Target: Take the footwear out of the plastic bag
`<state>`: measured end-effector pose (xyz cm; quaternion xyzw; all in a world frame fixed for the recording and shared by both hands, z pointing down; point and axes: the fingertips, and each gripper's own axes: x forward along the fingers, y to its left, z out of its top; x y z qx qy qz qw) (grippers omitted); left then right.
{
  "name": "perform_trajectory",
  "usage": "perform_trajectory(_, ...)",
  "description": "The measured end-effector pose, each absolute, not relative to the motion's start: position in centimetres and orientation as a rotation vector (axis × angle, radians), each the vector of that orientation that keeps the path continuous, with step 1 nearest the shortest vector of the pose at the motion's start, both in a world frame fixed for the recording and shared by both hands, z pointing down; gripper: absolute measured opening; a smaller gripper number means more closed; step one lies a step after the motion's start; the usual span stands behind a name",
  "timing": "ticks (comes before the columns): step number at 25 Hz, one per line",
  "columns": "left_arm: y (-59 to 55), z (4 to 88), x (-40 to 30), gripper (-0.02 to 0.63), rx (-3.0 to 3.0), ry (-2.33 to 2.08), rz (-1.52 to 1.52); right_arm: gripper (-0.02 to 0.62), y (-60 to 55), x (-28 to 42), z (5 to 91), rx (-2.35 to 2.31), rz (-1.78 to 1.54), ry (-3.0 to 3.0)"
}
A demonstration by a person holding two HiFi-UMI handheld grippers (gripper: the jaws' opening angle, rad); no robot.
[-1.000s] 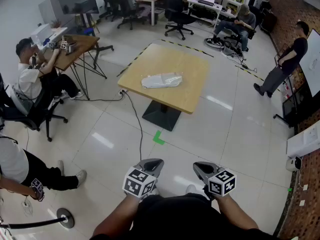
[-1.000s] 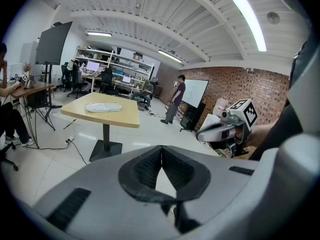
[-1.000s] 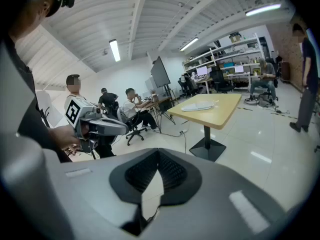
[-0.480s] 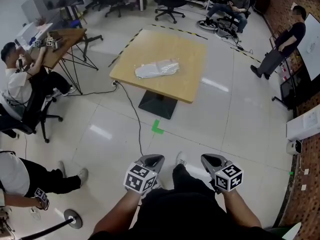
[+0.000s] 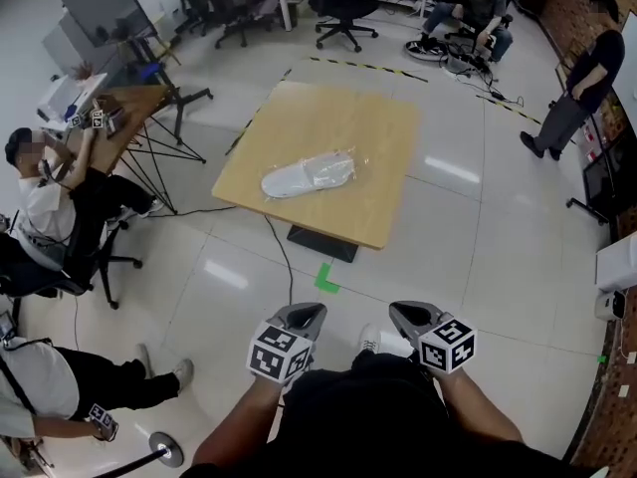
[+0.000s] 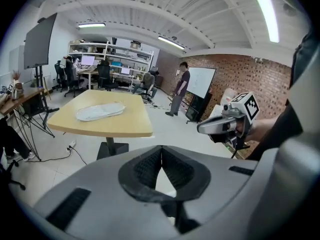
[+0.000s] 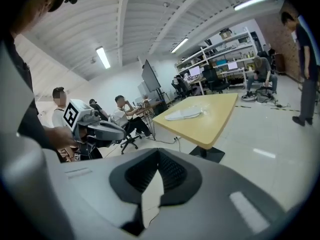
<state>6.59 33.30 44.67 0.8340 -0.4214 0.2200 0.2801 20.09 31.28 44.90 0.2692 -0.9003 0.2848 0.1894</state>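
A clear plastic bag [image 5: 309, 174] with pale footwear inside lies on the square wooden table [image 5: 378, 192], out ahead of me across the floor. The same bag [image 6: 100, 110] shows in the left gripper view, and the bag [image 7: 184, 114] shows small in the right gripper view. My left gripper [image 5: 304, 316] and right gripper [image 5: 406, 314] are held side by side near my body, well short of the table. Both are shut with nothing between the pads. Each gripper view shows the other gripper off to its side.
A dark pedestal [image 5: 325, 244] carries the table, and a black cable [image 5: 282, 257] runs across the floor by it. A green tape mark [image 5: 324, 278] lies between me and the table. Seated people [image 5: 45, 207] and a folding desk are at the left; a person [image 5: 577, 78] stands far right.
The table and bag have come closer and lower in the head view as I walked forward. Both grippers stayed shut and side by side in front of my body.
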Motion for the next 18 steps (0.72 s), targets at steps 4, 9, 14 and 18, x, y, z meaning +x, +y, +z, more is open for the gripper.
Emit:
perform_trajectory(4, 27.8, 43.5, 7.1, 0.008, 2.222, -1.222, 0.565, 0.003, 27.2, 19.0, 44.7, 0.628, 0.772, -2.578)
perform_trajectory(9, 24.7, 42.8, 8.1, 0.008, 2.217, -1.216, 0.603, 0.003, 23.2, 18.3, 44.9, 0.585, 0.813, -2.596)
perform_trajectory(14, 22.9, 44.1, 6.7, 0.008, 2.178, -1.184, 0.655, 0.003, 20.0, 16.9, 45.4, 0.576, 0.856, -2.584)
perform_trajectory(18, 19.2, 45.9, 3.6, 0.008, 2.158, -1.196, 0.657, 0.003, 17.0, 15.8, 46.7, 0.589, 0.848, -2.542)
